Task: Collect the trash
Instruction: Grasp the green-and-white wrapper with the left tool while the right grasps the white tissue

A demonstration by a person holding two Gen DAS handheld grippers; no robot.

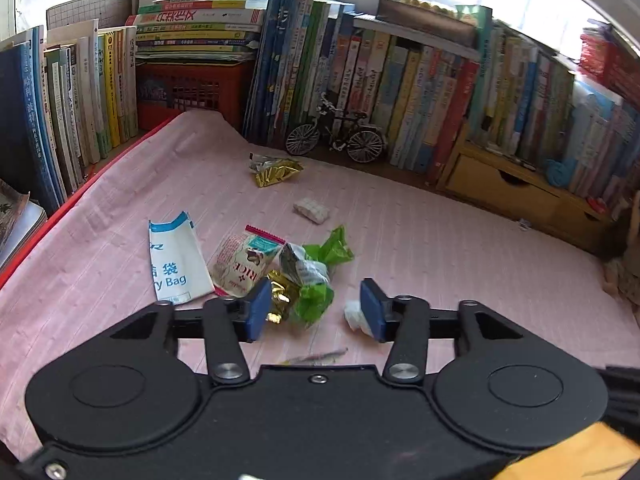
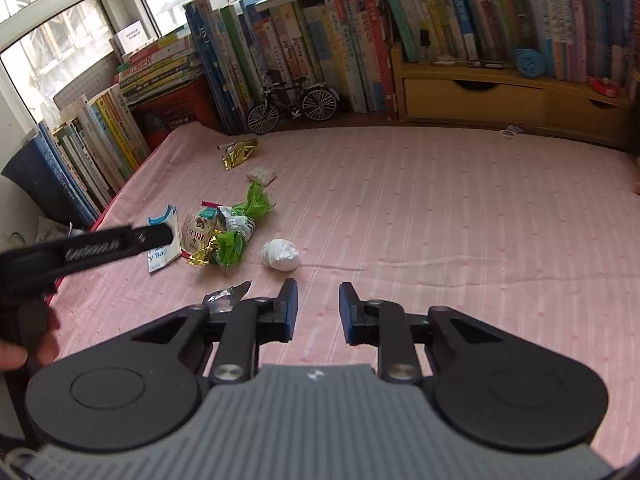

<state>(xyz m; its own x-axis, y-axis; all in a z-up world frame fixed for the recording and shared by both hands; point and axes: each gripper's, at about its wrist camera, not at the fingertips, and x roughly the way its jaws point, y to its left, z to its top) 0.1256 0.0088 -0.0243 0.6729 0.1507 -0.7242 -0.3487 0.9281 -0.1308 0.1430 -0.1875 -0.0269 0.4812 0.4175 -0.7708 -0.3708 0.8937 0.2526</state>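
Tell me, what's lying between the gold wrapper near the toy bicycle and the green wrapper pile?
A small white ridged packet lies between the gold wrapper and the green wrapper pile, on pink cloth; both wrist views show it.

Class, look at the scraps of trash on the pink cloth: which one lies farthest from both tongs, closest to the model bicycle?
The gold foil wrapper, lying alone just before the model bicycle. The other scraps lie nearer the tongs.

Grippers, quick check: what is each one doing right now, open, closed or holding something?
Left gripper: open, holding nothing, over the green wrapper.
Right gripper: open, empty, above the pink cloth.
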